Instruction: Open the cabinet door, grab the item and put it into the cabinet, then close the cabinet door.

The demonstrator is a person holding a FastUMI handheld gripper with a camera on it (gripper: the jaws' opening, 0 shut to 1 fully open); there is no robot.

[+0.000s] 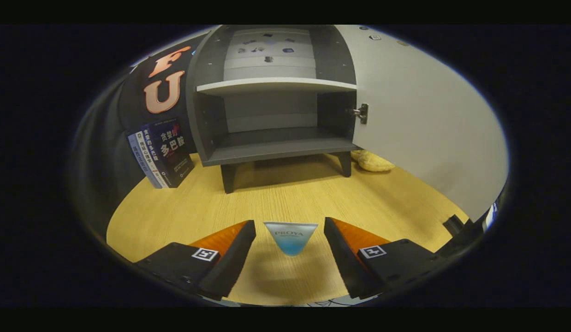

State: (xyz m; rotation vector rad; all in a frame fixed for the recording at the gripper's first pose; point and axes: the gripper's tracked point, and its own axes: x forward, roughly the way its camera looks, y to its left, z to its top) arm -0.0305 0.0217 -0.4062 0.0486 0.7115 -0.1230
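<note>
Tongs (290, 251) are spread wide with the little blue-tinted tube (291, 238) sitting between the fingers, not pinched yet, so I'd guess it's lined up for the grab. It's resting on the wooden counter (175, 212). Beyond that the cabinet (276, 115) has its door (419, 124) swung open already, lower shelf bare and ready. Books (162, 154) lean beside it, something yellowish (374, 161) behind the door.

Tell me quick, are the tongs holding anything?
Tongs: open, holding nothing; the small blue tube sits between the fingers, untouched.
</note>
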